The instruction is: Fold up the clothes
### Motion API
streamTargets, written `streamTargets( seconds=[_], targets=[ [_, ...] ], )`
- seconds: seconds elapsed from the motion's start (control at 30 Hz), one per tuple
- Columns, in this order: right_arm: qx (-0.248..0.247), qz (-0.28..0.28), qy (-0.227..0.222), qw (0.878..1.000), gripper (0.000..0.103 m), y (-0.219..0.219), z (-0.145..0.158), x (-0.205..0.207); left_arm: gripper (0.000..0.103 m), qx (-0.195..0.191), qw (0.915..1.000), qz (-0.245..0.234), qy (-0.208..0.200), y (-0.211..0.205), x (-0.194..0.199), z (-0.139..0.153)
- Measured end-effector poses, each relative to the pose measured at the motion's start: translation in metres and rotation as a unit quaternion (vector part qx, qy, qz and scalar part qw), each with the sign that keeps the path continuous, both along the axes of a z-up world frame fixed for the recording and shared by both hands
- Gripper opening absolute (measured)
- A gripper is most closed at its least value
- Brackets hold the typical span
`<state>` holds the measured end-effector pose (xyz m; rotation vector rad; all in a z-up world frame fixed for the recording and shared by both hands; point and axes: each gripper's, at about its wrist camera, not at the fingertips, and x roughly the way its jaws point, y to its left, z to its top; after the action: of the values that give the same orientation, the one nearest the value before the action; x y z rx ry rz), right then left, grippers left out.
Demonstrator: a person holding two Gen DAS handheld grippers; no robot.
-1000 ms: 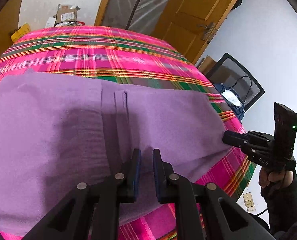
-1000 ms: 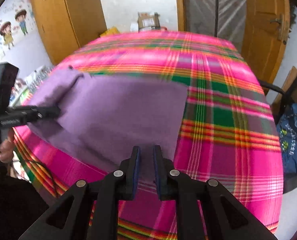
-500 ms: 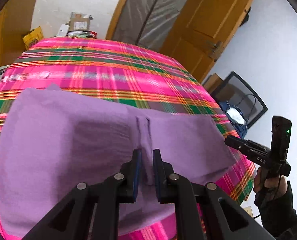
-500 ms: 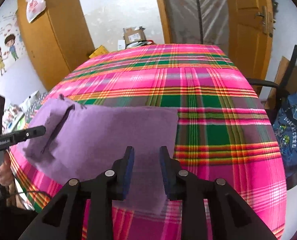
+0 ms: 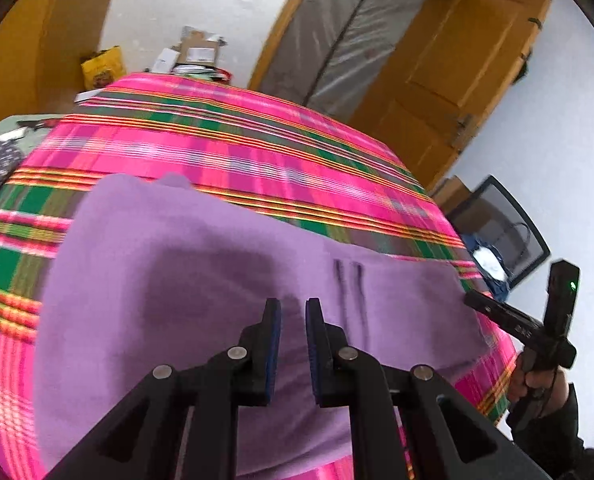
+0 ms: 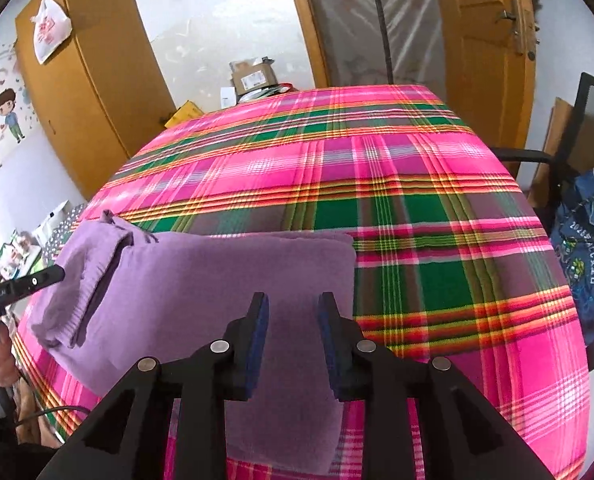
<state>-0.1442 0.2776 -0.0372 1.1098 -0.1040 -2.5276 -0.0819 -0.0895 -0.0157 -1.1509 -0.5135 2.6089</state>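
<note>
A purple garment [image 5: 185, 264] [image 6: 217, 280] lies folded flat on the pink and green plaid cover [image 6: 417, 184], near its front edge. My left gripper [image 5: 293, 320] hovers over the garment's middle, shut, with no cloth visibly pinched, and casts a shadow on it. In the right wrist view the left gripper [image 6: 55, 274] points at the garment's bunched left end. My right gripper [image 6: 293, 320] stands open a little above the garment's right part, nothing between its fingers. In the left wrist view the right gripper [image 5: 473, 300] is at the garment's right edge, held by a hand.
An office chair with a blue denim item [image 6: 581, 264] stands off the right side. A wooden door [image 6: 485, 40] and a wardrobe [image 6: 85, 80] line the back. Cardboard boxes [image 6: 253, 76] sit beyond the far edge. The plaid cover [image 5: 257, 152] stretches away behind the garment.
My right gripper has opened from shut and drawn back from the garment. The left gripper has lifted and swung left, staying shut. The garment now lies still.
</note>
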Motion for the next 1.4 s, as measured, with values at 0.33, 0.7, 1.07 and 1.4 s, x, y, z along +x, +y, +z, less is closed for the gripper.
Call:
streamTargets(
  seconds=[0.33, 0.7, 1.07, 1.4],
  targets=[
    [-0.003, -0.008, -0.008, 1.0, 0.013, -0.005, -0.001, -0.025, 0.012, -0.002, 0.9965, -0.083, -0.015, 0.053, -0.01, -0.011],
    [-0.018, -0.007, -0.01, 1.0, 0.012, -0.01, 0.003, -0.04, 0.012, -0.016, 0.9959, -0.088, -0.01, 0.066, -0.024, -0.004],
    [-0.023, -0.005, -0.015, 1.0, 0.012, 0.003, 0.003, -0.016, 0.012, -0.024, 0.9965, -0.078, -0.018, 0.075, -0.062, -0.003],
    [-0.049, -0.028, -0.033, 0.998, 0.012, 0.038, 0.0, -0.006, 0.012, -0.007, 0.9968, -0.071, -0.036, 0.067, -0.058, -0.01]
  ],
)
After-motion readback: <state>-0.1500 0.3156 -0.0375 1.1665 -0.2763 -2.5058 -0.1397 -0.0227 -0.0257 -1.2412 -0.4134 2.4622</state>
